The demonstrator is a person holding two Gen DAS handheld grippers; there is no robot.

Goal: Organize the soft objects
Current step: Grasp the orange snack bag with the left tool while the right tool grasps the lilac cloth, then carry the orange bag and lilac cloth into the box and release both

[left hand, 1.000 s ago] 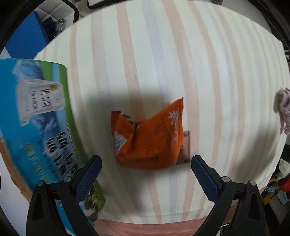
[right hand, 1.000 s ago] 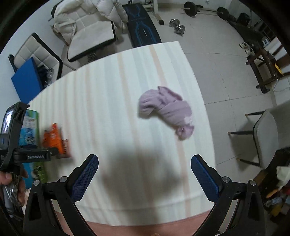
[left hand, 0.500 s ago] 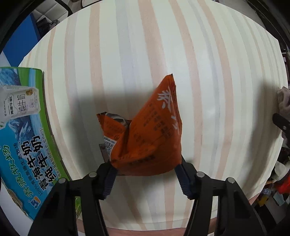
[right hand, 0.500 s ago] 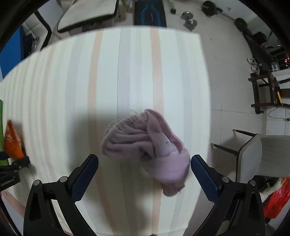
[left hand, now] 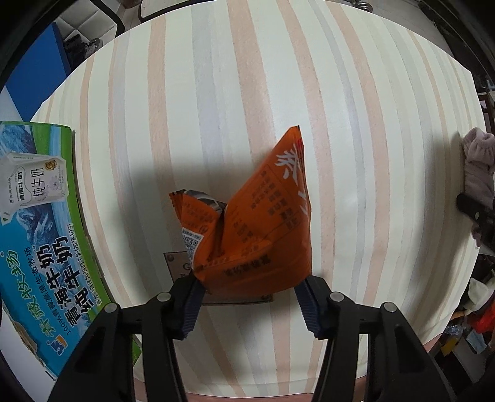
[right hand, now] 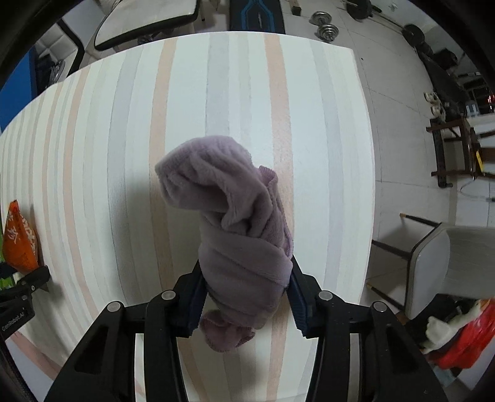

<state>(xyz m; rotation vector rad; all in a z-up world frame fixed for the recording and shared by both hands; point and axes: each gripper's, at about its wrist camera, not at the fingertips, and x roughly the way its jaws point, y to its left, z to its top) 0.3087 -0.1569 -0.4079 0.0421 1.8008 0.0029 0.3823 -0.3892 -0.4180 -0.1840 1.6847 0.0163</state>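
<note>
— How much room is there around the things on that striped bench [left hand: 235, 102]?

— Plenty. The cream, peach and grey striped top runs bare through the whole upper half of both views. In the right wrist view its far edge crosses the top of the frame and its right edge drops down the right side, with tiled floor [right hand: 402, 130] beyond.

— And the left gripper [left hand: 249, 293]?

— Its jaws are pinching the bottom of a crumpled orange foil snack bag [left hand: 260, 228], at lower centre of the left wrist view. A small brown plate [left hand: 177, 266] shows on the bench just under the bag. A blue and green printed milk carton box [left hand: 40, 235] lies along the left edge of that frame, close beside the bag.

— The right gripper [right hand: 246, 297]?

— Jaws pressed onto a bunched lilac fleece cloth [right hand: 235, 235], lower centre of its frame, the cloth bulging up between them.

— Count them for me.

— One snack bag, one cloth, one box, two grippers. Off the bench, one grey chair [right hand: 458, 266] at the lower right and a pair of dumbbells [right hand: 324, 27] at the top.
</note>
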